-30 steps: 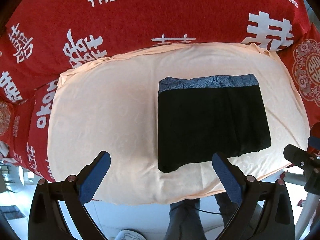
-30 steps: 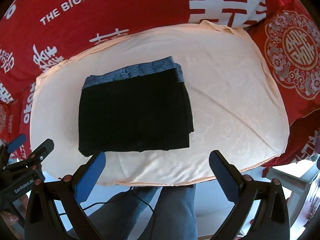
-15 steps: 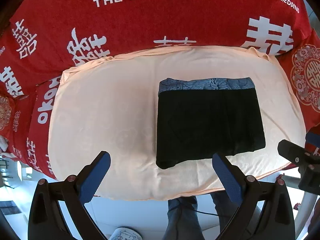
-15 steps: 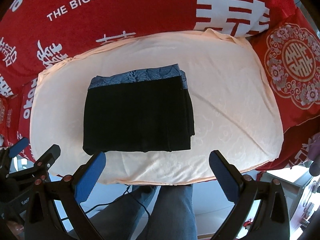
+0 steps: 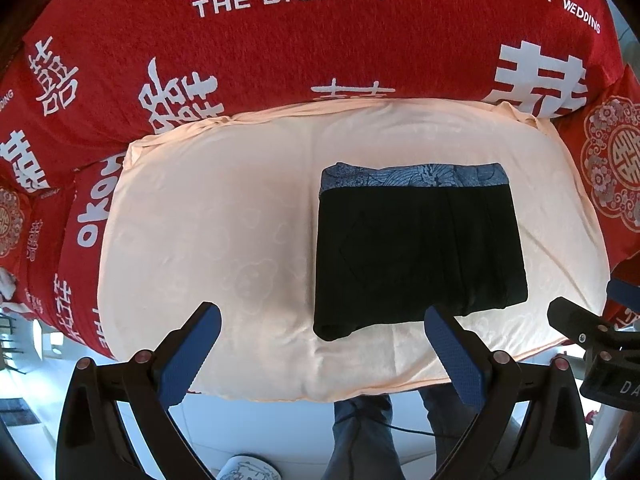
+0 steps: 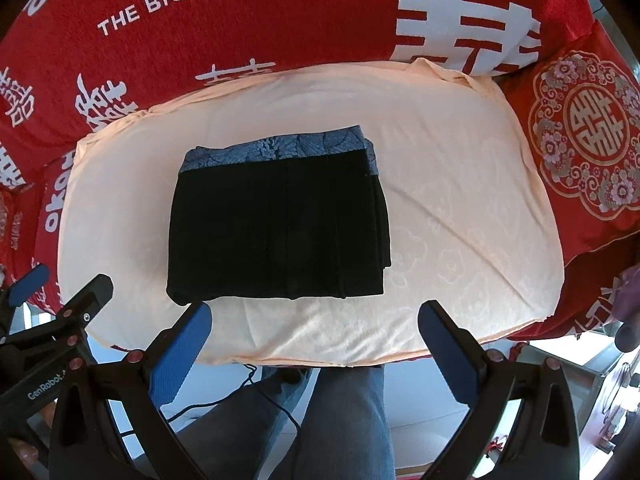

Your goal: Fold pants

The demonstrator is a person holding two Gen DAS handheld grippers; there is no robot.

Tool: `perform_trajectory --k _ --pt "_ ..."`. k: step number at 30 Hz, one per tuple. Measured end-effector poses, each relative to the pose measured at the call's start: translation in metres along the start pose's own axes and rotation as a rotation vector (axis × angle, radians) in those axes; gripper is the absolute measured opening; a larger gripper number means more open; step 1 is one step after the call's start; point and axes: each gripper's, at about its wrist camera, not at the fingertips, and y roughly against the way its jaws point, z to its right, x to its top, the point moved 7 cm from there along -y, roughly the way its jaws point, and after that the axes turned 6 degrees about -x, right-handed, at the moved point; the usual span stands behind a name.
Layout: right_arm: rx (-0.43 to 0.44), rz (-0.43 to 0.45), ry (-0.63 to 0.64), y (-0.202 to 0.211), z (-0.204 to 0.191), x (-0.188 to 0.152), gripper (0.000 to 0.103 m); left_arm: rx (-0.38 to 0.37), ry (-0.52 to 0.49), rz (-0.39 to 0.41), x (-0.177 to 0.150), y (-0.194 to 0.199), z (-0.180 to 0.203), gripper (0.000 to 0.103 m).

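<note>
Hovering with fingers spread and empty, the left gripper [image 5: 322, 338] faces black folded pants [image 5: 416, 248] ahead and slightly right on a peach cushion [image 5: 208, 216] — red cover [image 5: 320, 40] beyond reads "THE BIGDAY", "HAPPY WEDDING". Right view: the right gripper [image 6: 314, 336] equally spread, pants [image 6: 280, 220] ahead-left.

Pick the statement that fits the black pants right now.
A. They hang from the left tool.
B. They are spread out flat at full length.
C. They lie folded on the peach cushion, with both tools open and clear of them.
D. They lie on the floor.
C: the black pants lie as a folded rectangle on the peach cushion, and the left tool and right tool are open and empty.
</note>
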Motion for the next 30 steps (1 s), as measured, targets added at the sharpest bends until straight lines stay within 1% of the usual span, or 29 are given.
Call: perform_trajectory --k 8,30 --pt "-0.005 0.005 0.003 0.0017 -0.0021 -0.0003 0.103 0.017 -0.005 0.01 0.0006 0.0015 0.0028 0.102" --pt "-0.014 0.002 0.009 -0.0004 -0.0047 -0.0002 0.103 0.008 -0.019 -0.002 0.002 -0.0037 0.0069 0.102"
